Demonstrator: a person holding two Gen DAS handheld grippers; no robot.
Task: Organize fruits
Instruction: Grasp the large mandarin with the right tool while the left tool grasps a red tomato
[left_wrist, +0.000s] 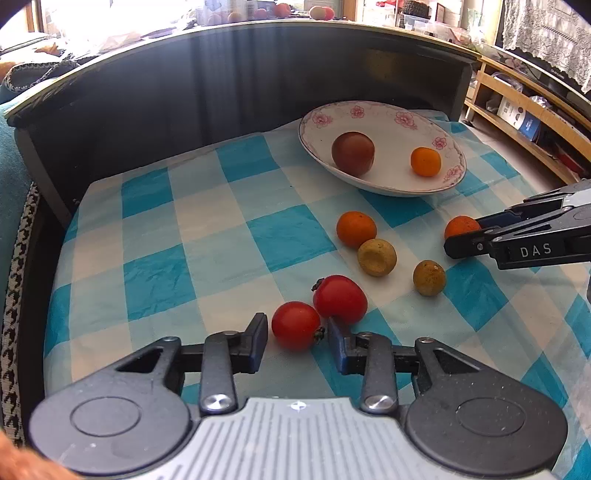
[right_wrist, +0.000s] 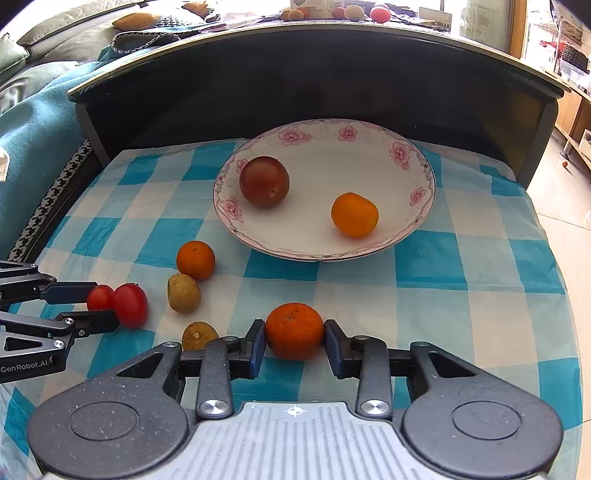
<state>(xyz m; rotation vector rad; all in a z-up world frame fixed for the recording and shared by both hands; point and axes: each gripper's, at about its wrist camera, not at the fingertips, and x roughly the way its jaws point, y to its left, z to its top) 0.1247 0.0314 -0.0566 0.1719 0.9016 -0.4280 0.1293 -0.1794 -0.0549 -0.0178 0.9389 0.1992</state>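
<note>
Left tongs (left_wrist: 297, 332) spread around a smooth, glossy red tomato (left_wrist: 295, 325), not pinching. Right tongs (right_wrist: 294, 341) spread around a dimpled round orange (right_wrist: 293, 330), pads just beside its skin. Both fruits lie on the checked cloth (right_wrist: 461, 295) near the floral plate (right_wrist: 369, 162).

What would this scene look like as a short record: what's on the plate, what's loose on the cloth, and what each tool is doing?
surface: blue-and-white checked cloth
plate: holds a dark red fruit and a small orange fruit
loose on cloth: two red tomatoes, two oranges, two brownish-green fruits
left gripper: open, fingers either side of the nearer tomato
right gripper: open, fingers either side of an orange, which rests on the cloth
</note>
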